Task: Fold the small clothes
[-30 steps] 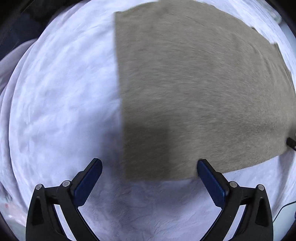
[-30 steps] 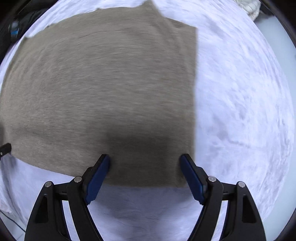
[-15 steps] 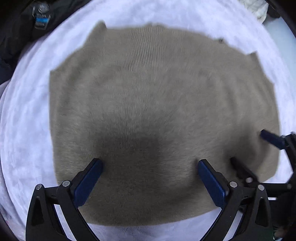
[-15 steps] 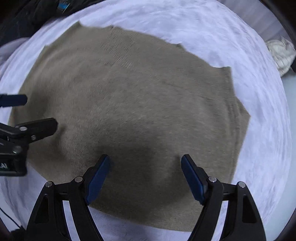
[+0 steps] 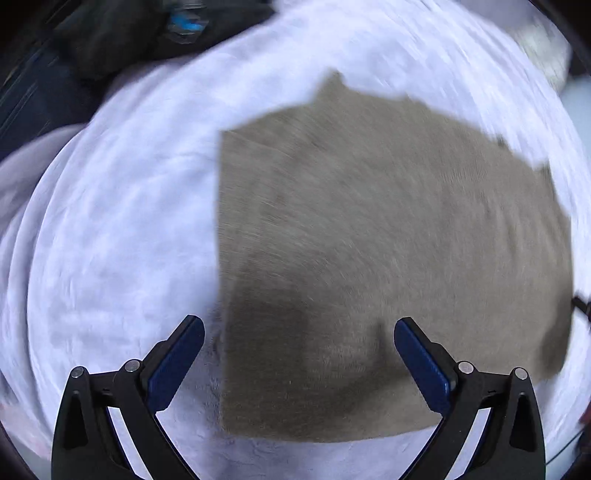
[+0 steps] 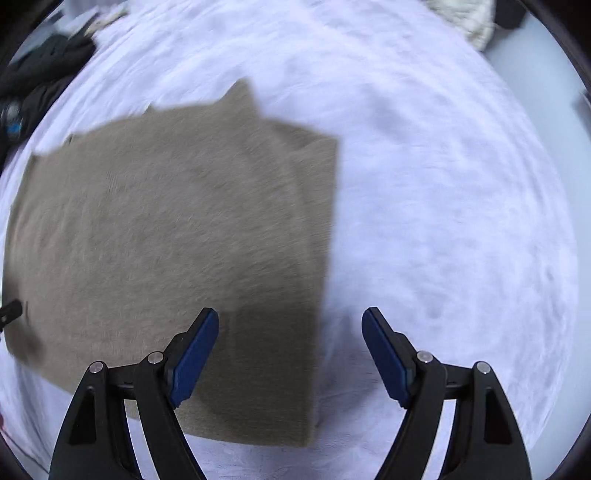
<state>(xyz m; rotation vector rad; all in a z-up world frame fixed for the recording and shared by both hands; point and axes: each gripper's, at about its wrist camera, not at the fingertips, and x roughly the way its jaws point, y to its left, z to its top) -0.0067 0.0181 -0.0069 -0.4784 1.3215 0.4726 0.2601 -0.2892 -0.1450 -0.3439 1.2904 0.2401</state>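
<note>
Both views motion-blurred. Far left, dark clothing (image 5: 110,40) piled at the edge of the white fluffy blanket (image 5: 122,229) that covers the surface.

Left tongs (image 5: 299,362) spread wide, nothing between the blue pads, hovering over the near left corner of the taupe knit garment (image 5: 388,258): left pad over white blanket, right pad over the knit. Whether the tips touch the fabric, cannot tell.

The garment lies flat on the blanket in a folded, roughly rectangular shape with straight left and near edges; a small point of fabric sticks out at the far edge.

Right tongs (image 6: 291,350) also spread wide and empty, straddling the garment's (image 6: 166,240) right edge near its front corner: left pad over the knit, right pad over bare blanket (image 6: 443,203). A folded layer shows along that right edge.

Far right, a cream knitted item (image 6: 469,18) sits at the blanket's far corner, well apart from the garment.
</note>
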